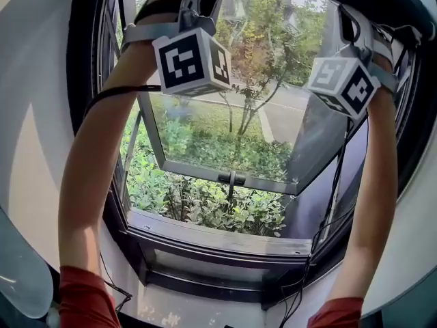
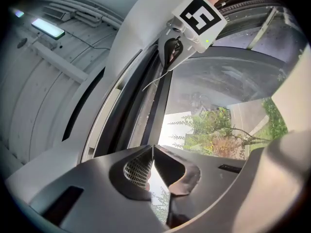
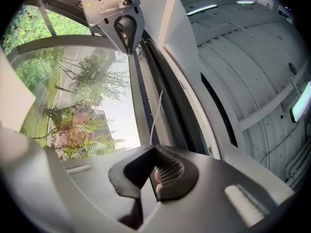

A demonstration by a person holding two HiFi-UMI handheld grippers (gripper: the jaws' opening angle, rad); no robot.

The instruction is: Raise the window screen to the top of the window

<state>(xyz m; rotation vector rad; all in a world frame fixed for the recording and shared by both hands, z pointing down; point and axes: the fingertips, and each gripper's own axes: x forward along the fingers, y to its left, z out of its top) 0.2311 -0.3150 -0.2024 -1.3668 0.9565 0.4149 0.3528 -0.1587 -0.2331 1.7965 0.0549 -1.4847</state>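
Green shrubs (image 1: pixel 205 203) show unveiled through the one window (image 1: pixel 225 178) in the head view, so the window screen, nowhere visible, is probably up already; next, lower both arms. Left gripper view: the left gripper (image 2: pixel 151 152) has its jaws meeting on nothing. Right gripper view: the right gripper (image 3: pixel 153 155), second of two, is likewise closed and empty.

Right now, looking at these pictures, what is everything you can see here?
Window frame: one, dark, around the opening.
Sash: one, grey, tilted outward.
Shrubs: many, green, outside below the sash.
Road: one, pale grey, beyond the trees.
Ceiling lights: several, white, overhead indoors.
Cables: a few, black, along the arms.
Arms: two, red sleeves, raised to the window top.
Left gripper: one, grey, jaws shut, upper left.
Right gripper: one, grey, jaws shut, upper right.
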